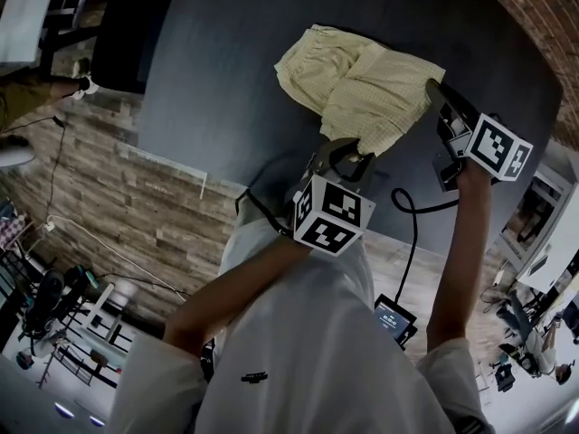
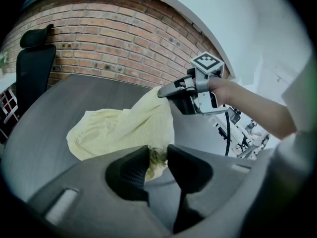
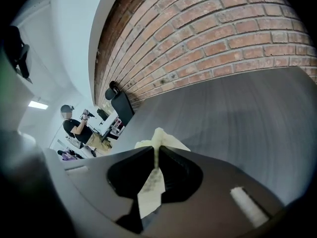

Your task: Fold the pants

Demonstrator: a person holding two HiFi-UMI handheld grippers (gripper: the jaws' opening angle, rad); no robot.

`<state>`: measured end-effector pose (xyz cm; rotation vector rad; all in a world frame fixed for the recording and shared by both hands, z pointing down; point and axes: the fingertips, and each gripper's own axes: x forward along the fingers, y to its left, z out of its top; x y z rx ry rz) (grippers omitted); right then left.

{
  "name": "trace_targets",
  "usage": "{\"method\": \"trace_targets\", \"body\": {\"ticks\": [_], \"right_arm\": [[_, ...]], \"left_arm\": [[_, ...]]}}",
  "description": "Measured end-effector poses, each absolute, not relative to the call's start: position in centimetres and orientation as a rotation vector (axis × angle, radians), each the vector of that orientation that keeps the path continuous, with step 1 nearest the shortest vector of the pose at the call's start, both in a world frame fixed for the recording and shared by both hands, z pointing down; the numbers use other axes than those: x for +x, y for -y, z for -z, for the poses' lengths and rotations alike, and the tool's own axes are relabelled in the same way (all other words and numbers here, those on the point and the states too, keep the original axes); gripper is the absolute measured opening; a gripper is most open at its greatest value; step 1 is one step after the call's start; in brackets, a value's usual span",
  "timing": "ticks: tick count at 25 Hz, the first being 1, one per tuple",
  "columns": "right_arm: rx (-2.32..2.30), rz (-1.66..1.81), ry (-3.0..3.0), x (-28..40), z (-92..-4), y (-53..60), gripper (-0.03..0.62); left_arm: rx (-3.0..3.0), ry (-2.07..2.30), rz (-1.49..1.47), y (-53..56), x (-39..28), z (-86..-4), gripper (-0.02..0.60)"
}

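Now | pants (image 1: 362,84): pale yellow, crumpled, partly lifted | left gripper (image 2: 157,152), right gripper (image 3: 156,152): fingers (image 2: 130,172) clenched on pants

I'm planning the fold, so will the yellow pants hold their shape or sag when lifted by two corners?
Likely floppy: the pants drape and bunch between the left gripper and right gripper. Probably light, since small pinches raise the near edge. Slipping seems unlikely with cloth clamped in both jaws.
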<state>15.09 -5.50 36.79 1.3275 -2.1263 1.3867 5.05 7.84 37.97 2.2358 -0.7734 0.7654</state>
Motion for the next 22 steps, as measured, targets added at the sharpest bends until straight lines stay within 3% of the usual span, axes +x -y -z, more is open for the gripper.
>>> {"method": "trace_targets", "body": {"ticks": [22], "right_arm": [[1.228,-1.389,2.204,3.4,-36.6,12.8,0.044]], "left_arm": [[2.136,0.938,-0.722,-0.9,-6.4,-38.0,0.121]]}}
